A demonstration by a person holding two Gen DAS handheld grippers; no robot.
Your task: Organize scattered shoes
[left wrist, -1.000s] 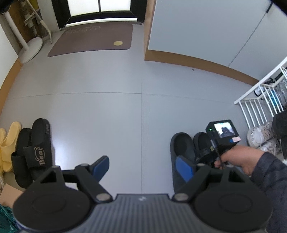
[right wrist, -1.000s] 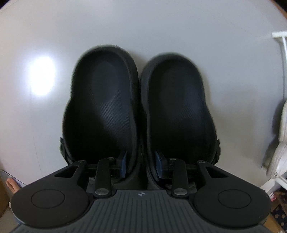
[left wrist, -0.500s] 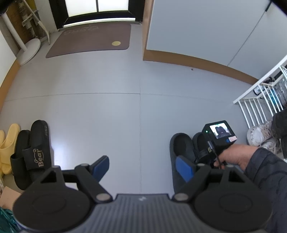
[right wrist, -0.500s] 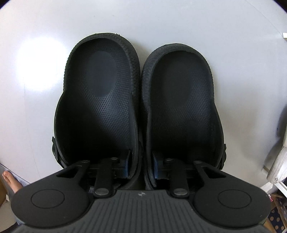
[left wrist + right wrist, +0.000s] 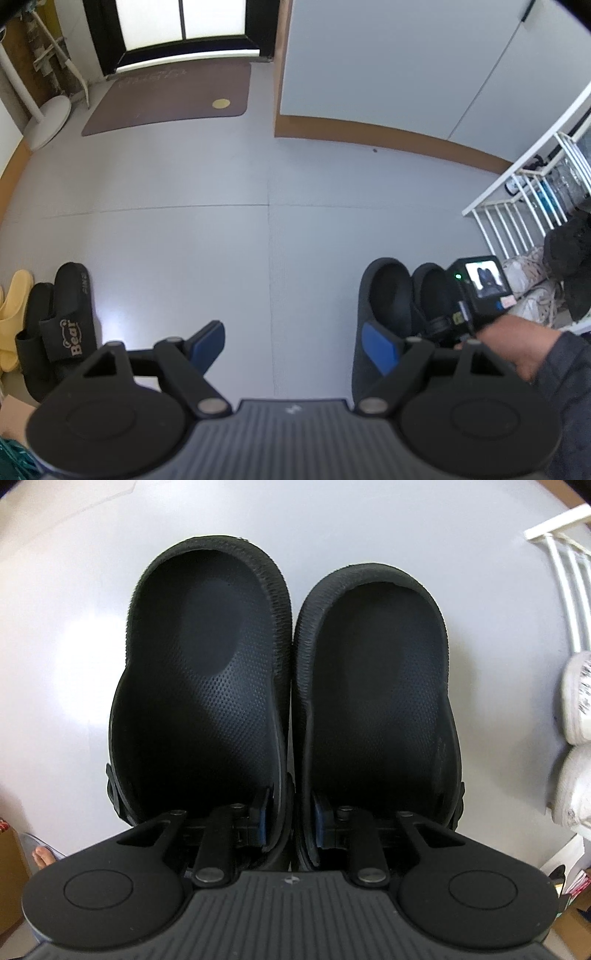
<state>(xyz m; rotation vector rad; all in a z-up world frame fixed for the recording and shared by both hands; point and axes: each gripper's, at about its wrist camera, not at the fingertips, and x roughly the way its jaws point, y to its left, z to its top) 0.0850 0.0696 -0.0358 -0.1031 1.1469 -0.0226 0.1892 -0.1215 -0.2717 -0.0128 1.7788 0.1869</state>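
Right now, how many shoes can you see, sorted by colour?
Black clogs: 2
Black Bear slides: 2
Yellow slides: at least 1, cut off by the frame edge
White sneakers: 2
Total: at least 7

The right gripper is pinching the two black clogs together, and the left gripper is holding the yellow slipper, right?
Not quite. The left gripper holds nothing: in the left wrist view it is open over bare floor, and the yellow slipper lies off to the side beside the black slides. The rest is right: the right wrist view shows the right gripper pinching the two black clogs together.
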